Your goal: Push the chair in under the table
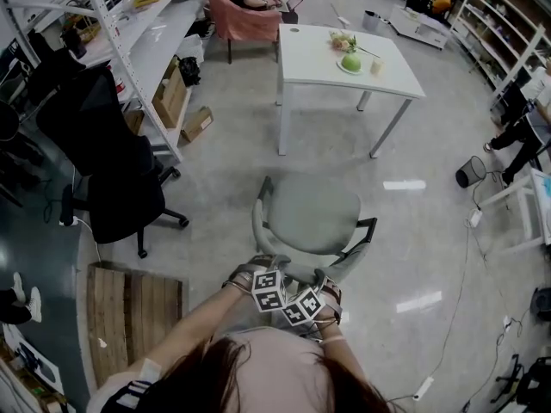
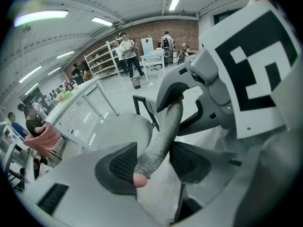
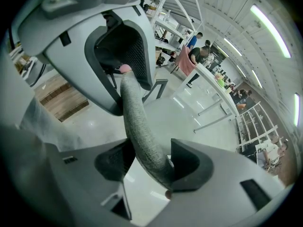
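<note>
Left gripper [image 2: 154,164] and right gripper [image 3: 151,162] each clamp the grey fabric-covered backrest rim [image 2: 161,136] of the pale grey office chair [image 1: 310,218].
The white rectangular tabletop [image 1: 310,58] lies straight ahead beyond the seat, well apart.

An open lab-workshop hall (bare concrete floor [image 1: 224,170]): metal shelving racks [image 1: 142,37] stand left of the left gripper [image 2: 154,163], a white table [image 1: 310,54] ahead.

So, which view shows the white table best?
The head view: the whole table shows from above, top and legs. Both gripper views show it only sidelong and small, beyond the chair.
</note>
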`<state>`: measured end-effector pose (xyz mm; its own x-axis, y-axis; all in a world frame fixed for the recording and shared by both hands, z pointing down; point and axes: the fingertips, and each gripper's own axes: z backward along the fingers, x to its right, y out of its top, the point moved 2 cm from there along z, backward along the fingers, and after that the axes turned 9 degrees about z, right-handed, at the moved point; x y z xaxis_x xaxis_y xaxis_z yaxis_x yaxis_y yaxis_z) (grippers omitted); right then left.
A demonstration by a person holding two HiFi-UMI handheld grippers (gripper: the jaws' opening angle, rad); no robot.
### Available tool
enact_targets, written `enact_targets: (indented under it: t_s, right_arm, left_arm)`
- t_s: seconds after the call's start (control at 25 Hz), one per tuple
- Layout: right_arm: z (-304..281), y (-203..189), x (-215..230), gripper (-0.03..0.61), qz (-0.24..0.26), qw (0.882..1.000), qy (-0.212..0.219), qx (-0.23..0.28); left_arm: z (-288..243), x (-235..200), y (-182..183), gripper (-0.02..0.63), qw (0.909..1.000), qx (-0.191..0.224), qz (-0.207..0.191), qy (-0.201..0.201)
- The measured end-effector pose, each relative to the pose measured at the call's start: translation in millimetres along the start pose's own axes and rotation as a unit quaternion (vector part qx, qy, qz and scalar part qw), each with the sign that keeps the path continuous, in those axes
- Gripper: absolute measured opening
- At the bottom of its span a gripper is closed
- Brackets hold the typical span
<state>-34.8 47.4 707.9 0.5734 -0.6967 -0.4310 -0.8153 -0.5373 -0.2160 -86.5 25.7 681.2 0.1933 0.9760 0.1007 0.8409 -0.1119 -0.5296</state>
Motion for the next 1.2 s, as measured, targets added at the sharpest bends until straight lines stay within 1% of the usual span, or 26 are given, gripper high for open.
enact_targets:
  t_s: [0.24, 0.84, 1.04, 1.2]
  right_arm:
    - [-9, 0, 17, 0.235, 0.004, 1.0, -0.001, 0.002]
    - [-33, 7, 71, 0.233, 0.011, 1.0, -0.009, 0.016]
    - [-42, 6, 85, 0.233, 0.013, 1.0, -0.009, 0.013]
    - [-46, 9, 97, 0.236, 0.011, 1.0, -0.014, 0.021]
  left_arm:
    - [-9, -13, 11, 0.218, 1.0, 0.008, 0.002, 0.004]
    - [-32, -56, 40, 0.218, 0.9999, 0.001, 0.012, 0.011]
    - [-39, -68, 48, 0.218, 0.9996, -0.001, 0.023, 0.014]
    - [-45, -76, 54, 0.218, 0.9993, -0.011, 0.034, 0.013]
